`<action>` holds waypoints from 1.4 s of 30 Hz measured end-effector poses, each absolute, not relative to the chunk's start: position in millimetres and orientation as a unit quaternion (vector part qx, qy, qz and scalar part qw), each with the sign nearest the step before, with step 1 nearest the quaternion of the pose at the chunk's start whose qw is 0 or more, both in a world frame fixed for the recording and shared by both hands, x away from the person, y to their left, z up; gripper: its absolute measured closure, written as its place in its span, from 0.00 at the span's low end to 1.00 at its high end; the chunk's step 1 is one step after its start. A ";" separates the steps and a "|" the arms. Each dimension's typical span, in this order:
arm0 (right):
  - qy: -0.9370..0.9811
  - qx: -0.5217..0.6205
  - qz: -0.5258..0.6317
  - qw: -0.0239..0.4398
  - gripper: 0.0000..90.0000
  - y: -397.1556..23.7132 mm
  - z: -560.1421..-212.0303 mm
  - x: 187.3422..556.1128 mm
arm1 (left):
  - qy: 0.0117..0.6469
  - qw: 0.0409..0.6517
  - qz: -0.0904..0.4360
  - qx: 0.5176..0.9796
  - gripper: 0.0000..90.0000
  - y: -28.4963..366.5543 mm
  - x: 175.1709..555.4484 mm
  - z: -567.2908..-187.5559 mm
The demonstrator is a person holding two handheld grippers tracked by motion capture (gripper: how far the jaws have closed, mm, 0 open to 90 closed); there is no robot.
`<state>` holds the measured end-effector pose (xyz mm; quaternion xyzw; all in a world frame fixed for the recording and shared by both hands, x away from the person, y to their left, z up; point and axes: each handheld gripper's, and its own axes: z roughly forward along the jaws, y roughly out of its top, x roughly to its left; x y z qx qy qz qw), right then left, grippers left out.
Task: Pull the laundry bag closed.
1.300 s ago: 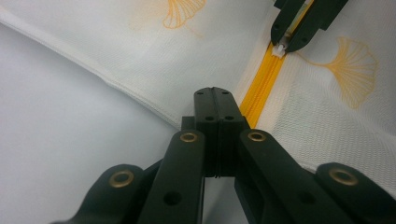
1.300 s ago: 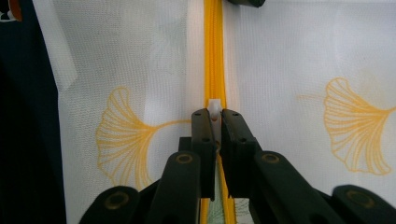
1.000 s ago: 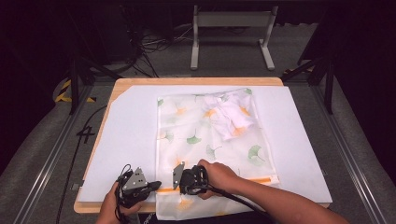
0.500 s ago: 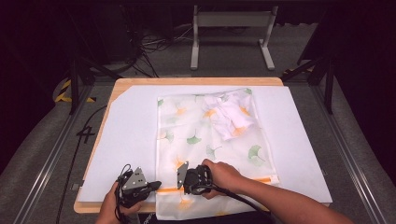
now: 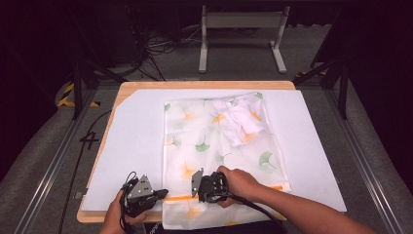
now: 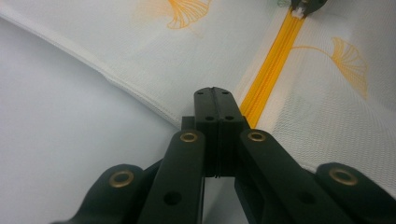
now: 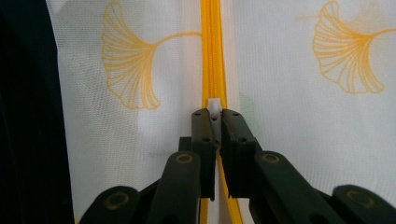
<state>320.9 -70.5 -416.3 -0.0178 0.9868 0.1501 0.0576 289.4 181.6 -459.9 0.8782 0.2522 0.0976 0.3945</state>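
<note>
Thin white mesh makes up the laundry bag (image 5: 219, 146), which lies flat on the white sheet on the counter (image 5: 204, 85), near the person. It looks light and floppy (easy to bunch up), so hold it by the zipper. The right tool (image 7: 214, 116) pinches the small white zipper pull (image 7: 214, 106) on the orange zipper (image 7: 212, 56). The left tool (image 6: 213, 95) is pressed together on the bag's near left end beside the zipper.

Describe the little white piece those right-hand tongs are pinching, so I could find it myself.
Start at the white mesh bag with ginkgo leaves. Follow its orange zipper along the near end. The white zipper pull is the lone white tab on it.
</note>
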 end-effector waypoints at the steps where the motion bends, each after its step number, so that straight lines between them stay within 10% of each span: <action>1: 0.987 -0.018 0.148 0.056 0.93 -71.7 -416.0 321.0 | 0.252 0.395 0.097 0.878 1.00 181.7 289.6 -460.0; 42: 0.989 0.004 0.138 0.062 0.93 -114.1 -413.9 322.1 | 0.254 0.398 0.094 0.876 1.00 182.2 289.9 -460.4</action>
